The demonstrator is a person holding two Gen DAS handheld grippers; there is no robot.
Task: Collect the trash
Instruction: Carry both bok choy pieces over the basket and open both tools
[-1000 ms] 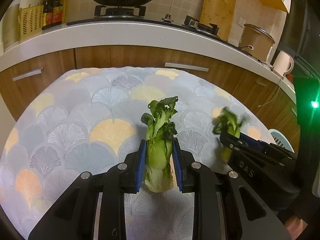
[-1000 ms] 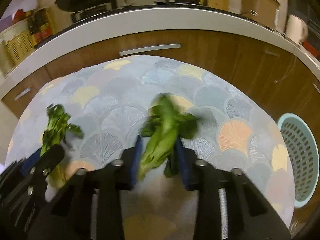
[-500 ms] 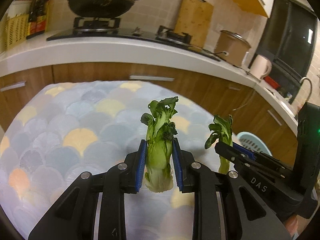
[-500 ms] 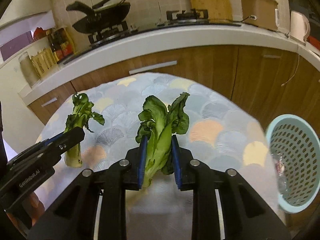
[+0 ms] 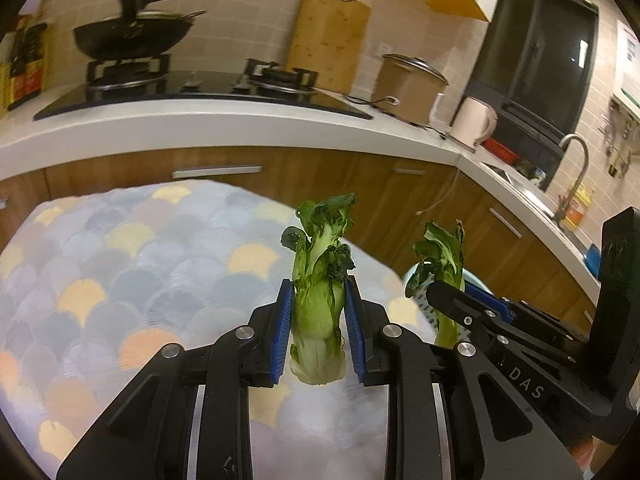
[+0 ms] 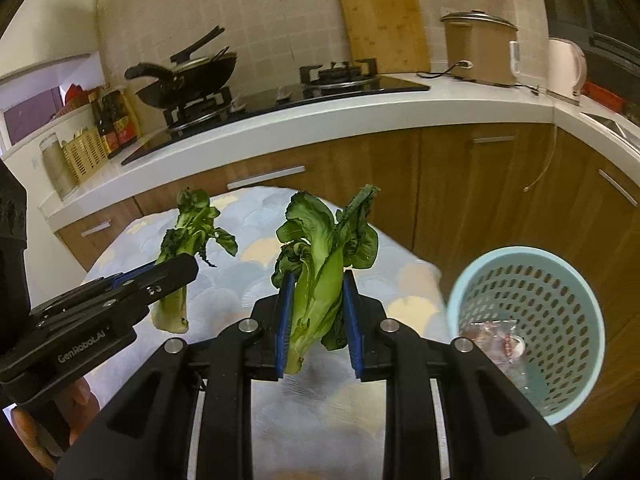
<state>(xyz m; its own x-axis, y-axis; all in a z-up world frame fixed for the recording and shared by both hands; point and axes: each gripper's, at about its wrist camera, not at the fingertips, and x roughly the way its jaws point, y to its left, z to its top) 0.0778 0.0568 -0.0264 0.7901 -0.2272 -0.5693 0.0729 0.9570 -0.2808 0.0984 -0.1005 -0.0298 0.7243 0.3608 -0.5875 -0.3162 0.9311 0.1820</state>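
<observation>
My left gripper is shut on a wilted bok choy, held upright above the patterned table. My right gripper is shut on a second bok choy, also lifted off the table. Each gripper shows in the other's view: the right one with its bok choy to my right, the left one with its bok choy to my left. A light-blue perforated trash basket stands on the floor to the right, with a plastic wrapper inside.
The table wears a fan-patterned cloth. Behind it run wooden cabinets under a white counter with a stove, wok, cutting board, rice cooker and kettle.
Both grippers have lifted higher and swung right with their bok choy. The trash basket has come closer and larger in the right wrist view.
</observation>
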